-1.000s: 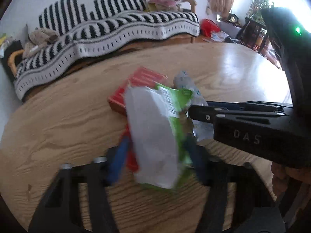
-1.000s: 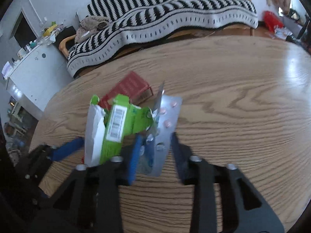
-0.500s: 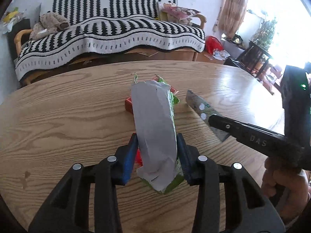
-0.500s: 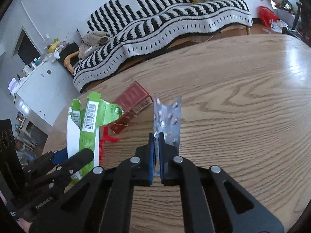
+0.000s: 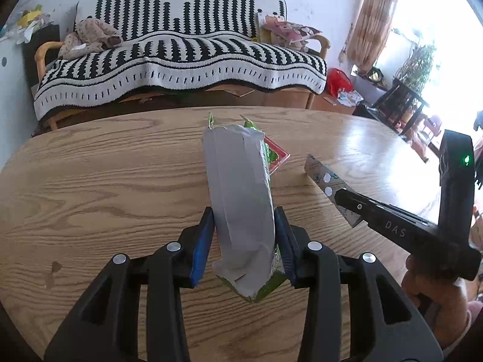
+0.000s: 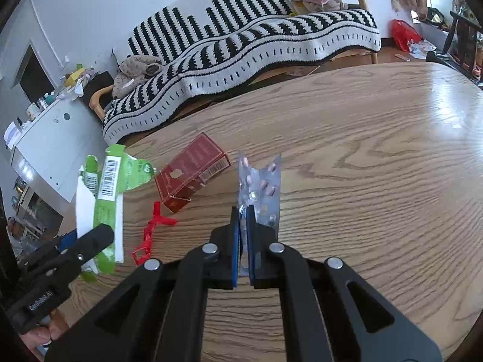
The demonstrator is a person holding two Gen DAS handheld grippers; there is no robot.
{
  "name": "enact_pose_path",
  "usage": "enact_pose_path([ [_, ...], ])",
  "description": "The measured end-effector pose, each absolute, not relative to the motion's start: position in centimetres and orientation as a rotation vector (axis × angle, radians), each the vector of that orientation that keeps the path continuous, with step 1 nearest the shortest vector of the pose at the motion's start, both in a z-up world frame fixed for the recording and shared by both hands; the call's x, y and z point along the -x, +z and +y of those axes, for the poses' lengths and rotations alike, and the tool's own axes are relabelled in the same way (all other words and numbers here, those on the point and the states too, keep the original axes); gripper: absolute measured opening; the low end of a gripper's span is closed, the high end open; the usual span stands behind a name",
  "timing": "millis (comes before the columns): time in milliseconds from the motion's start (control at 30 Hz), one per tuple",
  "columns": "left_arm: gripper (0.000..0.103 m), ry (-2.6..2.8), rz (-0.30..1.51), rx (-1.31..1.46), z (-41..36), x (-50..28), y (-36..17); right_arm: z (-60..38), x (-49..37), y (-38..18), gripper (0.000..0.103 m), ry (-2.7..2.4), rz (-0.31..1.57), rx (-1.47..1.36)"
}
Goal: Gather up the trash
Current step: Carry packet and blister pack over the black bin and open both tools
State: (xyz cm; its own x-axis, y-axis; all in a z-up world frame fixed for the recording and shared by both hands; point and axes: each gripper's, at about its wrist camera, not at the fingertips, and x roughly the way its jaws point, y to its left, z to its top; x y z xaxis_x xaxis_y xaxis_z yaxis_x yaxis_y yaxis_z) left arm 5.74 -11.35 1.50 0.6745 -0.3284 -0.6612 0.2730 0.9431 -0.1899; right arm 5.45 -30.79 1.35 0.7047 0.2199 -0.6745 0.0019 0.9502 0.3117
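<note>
Red box (image 6: 190, 175) and red scrap (image 6: 151, 232) lying on surface (image 6: 362, 166) at ten o'clock. Left tool (image 5: 244, 241) angled down, clamping green carton (image 5: 241, 199); right tool (image 6: 243, 238) angled down, pinching blister pack (image 6: 262, 187).

Lived-in home living room, wooden-armed sofa (image 5: 181, 60) draped in a black-and-white striped throw, round oak-grain table (image 5: 90, 181), patterned curtain (image 5: 374, 21) beside a bright window, potted plant (image 5: 418, 60), cluttered white cabinet (image 6: 45, 141).

I see bright daylight flooding from the window (image 5: 434, 45) at right, blown out white, glare sheening the tabletop (image 6: 437, 111), soft faint shadows, both views sharp, fisheye bending the edges, dark corners around each frame
</note>
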Motion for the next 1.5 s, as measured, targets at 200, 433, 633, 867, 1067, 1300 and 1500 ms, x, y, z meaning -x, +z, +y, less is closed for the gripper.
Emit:
enact_pose_path([
  [200, 0.040, -0.335, 0.730, 0.103, -10.4, -4.9, 2.8, -30.6, -5.0, 2.3, 0.005, 0.125, 0.768, -0.289],
  [433, 0.040, -0.316, 0.685, 0.156, -9.9, -3.2, 4.5, -30.6, -3.2, 3.9, 0.005, 0.128, 0.751, -0.284],
  [633, 0.040, -0.274, 0.669, 0.213, -8.9, -0.2, 5.6, -31.0, -0.2, 5.2, 0.005, 0.155, 0.735, -0.313],
  [867, 0.040, -0.329, 0.678, 0.206, -11.7, 3.7, 7.8, -35.5, 5.7, 10.1, 0.005, 0.148, 0.650, -0.364],
  [1067, 0.040, -0.431, 0.649, 0.183, -16.2, 7.9, 10.8, -39.9, 13.2, 15.9, 0.005, 0.123, 0.526, -0.346],
  [1300, 0.040, -0.578, 0.675, 0.112, -23.6, 13.6, 11.2, -45.9, 24.5, 17.7, 0.005, 0.060, 0.481, -0.361],
  [1500, 0.040, -0.720, 0.777, 0.032, -30.2, 17.9, 8.0, -50.3, 32.7, 14.0, 0.005, -0.031, 0.556, -0.374],
])
